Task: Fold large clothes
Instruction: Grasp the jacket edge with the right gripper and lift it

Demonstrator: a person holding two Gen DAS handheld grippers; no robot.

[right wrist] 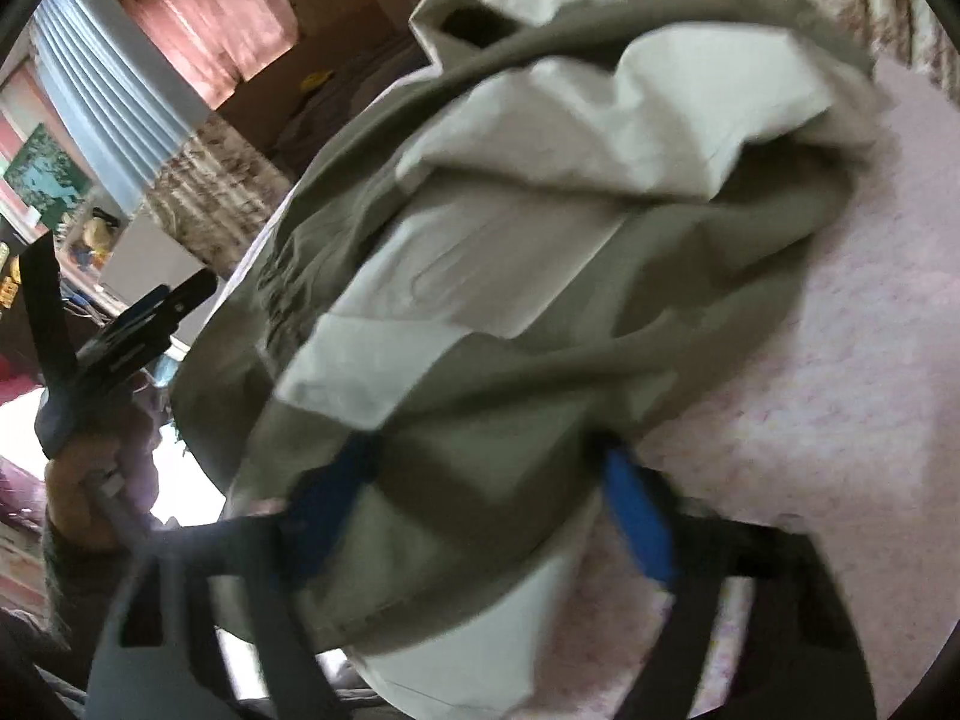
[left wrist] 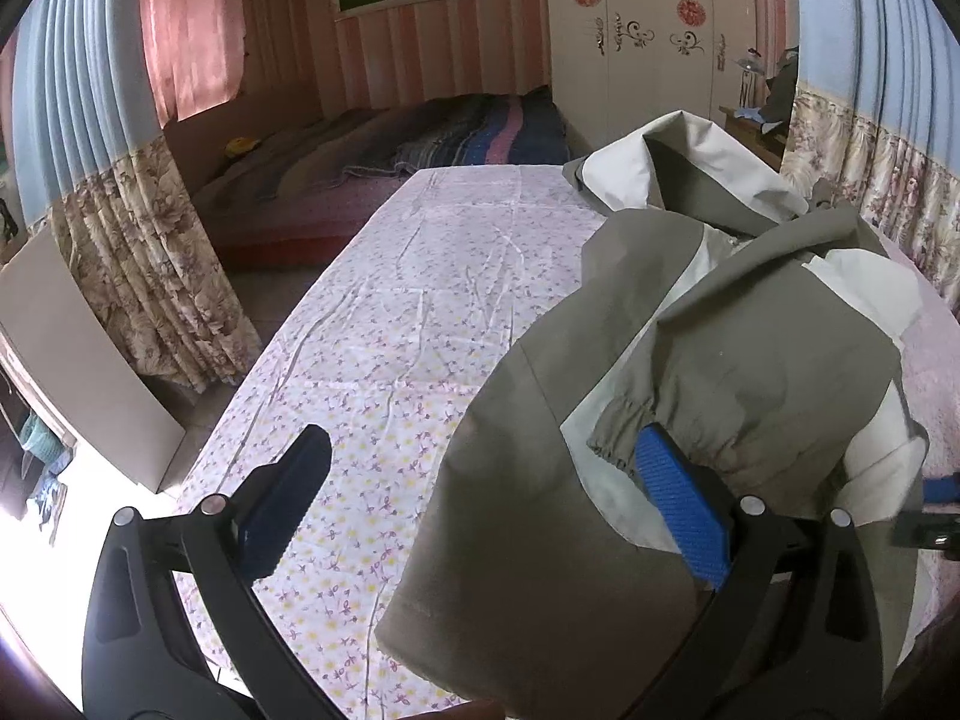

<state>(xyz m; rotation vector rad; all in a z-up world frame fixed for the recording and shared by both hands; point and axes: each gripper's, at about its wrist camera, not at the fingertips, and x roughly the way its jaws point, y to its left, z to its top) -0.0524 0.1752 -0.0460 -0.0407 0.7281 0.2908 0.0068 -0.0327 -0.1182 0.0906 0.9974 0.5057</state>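
An olive and cream jacket (left wrist: 708, 360) lies bunched on the right part of a table covered with a floral cloth (left wrist: 408, 300). My left gripper (left wrist: 486, 498) is open, its blue-padded fingers (left wrist: 684, 510) wide apart; the right finger touches the jacket's elastic cuff and nothing is clamped. In the blurred right wrist view the jacket (right wrist: 540, 252) fills the frame. My right gripper (right wrist: 486, 504) has its blue-padded fingers (right wrist: 636, 516) on either side of a fold of the jacket and appears shut on it. The left gripper also shows in that view (right wrist: 138, 324), held by a hand.
A pink cloth (right wrist: 840, 360) covers the table's right side. Floral curtains (left wrist: 150, 276) hang at the left and right. A bed with a striped blanket (left wrist: 432, 132) and a white wardrobe (left wrist: 648, 48) stand beyond the table. A grey board (left wrist: 78, 360) leans at the left.
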